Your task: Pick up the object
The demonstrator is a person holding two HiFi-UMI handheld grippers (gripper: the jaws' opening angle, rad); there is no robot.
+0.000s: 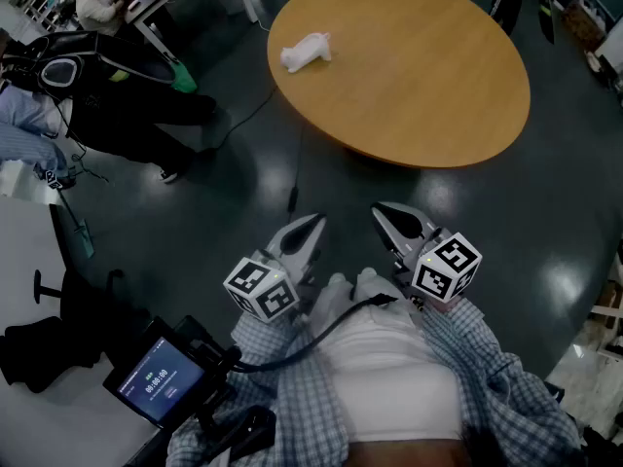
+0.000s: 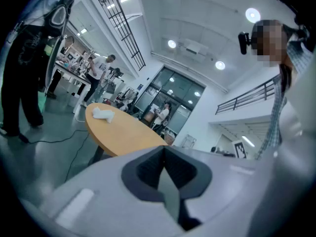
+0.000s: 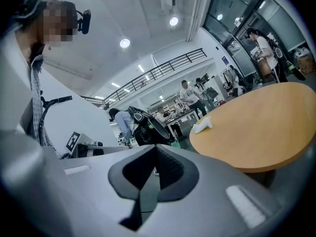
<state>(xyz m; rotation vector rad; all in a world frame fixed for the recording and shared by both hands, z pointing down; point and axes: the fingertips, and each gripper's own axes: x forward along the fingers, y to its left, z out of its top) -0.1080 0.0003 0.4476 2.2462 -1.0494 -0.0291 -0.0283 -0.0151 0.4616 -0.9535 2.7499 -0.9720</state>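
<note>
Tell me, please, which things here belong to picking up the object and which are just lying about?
For the job:
- white object on the table
- left gripper and right gripper, jaws shut and empty

Just about:
- floor cable
- screen
- seated person at the far desk

A white object [image 1: 306,51] lies on a round table [image 1: 428,86].
</note>
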